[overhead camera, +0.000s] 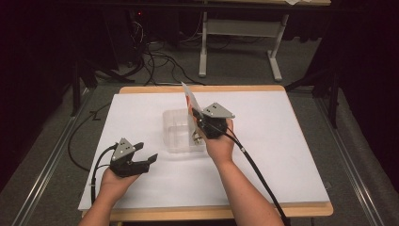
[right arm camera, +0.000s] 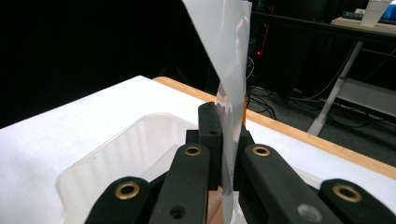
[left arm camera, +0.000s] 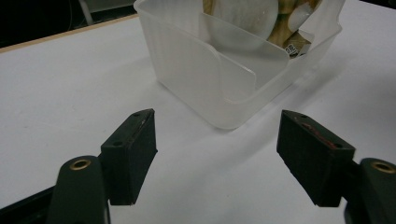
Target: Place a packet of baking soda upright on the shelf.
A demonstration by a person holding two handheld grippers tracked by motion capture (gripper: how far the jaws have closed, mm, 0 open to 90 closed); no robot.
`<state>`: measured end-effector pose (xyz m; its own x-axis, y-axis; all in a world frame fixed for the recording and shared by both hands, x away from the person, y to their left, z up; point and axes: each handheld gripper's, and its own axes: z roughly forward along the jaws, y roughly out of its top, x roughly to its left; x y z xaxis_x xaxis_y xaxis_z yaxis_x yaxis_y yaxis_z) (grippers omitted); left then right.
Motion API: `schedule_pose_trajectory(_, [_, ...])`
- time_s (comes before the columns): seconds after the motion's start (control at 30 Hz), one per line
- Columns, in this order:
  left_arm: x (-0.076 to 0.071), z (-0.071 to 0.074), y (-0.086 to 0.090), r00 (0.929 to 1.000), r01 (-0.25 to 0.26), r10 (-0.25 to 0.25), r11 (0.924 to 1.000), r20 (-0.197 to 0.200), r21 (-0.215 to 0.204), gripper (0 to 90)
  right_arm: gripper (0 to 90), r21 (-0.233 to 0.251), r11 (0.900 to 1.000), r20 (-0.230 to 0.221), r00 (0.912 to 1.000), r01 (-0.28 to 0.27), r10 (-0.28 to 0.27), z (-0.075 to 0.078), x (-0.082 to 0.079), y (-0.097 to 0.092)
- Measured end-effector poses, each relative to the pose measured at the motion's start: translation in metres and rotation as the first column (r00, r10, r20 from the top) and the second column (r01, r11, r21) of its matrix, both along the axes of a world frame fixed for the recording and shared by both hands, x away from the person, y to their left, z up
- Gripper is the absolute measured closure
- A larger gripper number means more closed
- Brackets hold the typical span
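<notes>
Right hand-held gripper (right arm camera: 223, 140): we clamp a thin packet (right arm camera: 229, 60) above the clear bin (overhead camera: 179, 129).
Left hand-held gripper (left arm camera: 217, 158): we hold it wide open, empty.

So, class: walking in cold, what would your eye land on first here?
The thin white plastic packet sticking up from the shut right claw, above the clear divided plastic box mid-table. Next, the left claw, open and idle over the white table beside it.

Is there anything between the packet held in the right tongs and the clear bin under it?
Nothing visible does. The right tongs grip the packet directly above the open clear bin, and no lid covers it.
</notes>
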<state>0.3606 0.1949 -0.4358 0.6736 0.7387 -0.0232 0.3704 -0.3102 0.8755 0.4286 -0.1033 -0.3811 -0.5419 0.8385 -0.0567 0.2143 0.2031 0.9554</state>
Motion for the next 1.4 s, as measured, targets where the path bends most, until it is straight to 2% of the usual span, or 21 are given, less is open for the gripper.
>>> schedule_pose_trajectory(0.23, [-0.001, 0.0, 0.0, 1.0, -0.001, 0.001, 1.0, -0.001, -0.001, 28.9, 90.0, 0.014, 0.9999, -0.018, 0.9998, -0.006, 0.006, -0.006, -0.002, 0.001])
schedule_pose_trajectory(0.3, [-0.001, 0.0, 0.0, 1.0, 0.001, -0.001, 1.0, -0.001, 0.001, 28.9, 90.0, 0.003, 0.9999, -0.018, 0.9997, -0.013, 0.013, -0.009, -0.002, 0.001])
schedule_pose_trajectory(0.6, [0.0, 0.0, 0.0, 1.0, 0.001, -0.001, 1.0, 0.0, 0.004, 28.9, 90.0, 0.043, 0.9989, -0.025, 0.9995, -0.018, 0.019, -0.015, -0.007, -0.001])
schedule_pose_trajectory(0.87, [0.0, 0.0, -0.001, 1.0, 0.003, -0.003, 1.0, 0.0, 0.004, 28.9, 90.0, 0.035, 0.9989, -0.032, 0.9989, -0.032, 0.033, -0.02, -0.014, -0.002])
schedule_pose_trajectory(1.4, [0.0, 0.0, -0.001, 1.0, 0.005, -0.005, 1.0, -0.003, 0.008, 28.9, 90.0, 0.055, 0.9972, -0.036, 0.9979, -0.051, 0.053, -0.037, -0.028, 0.0])
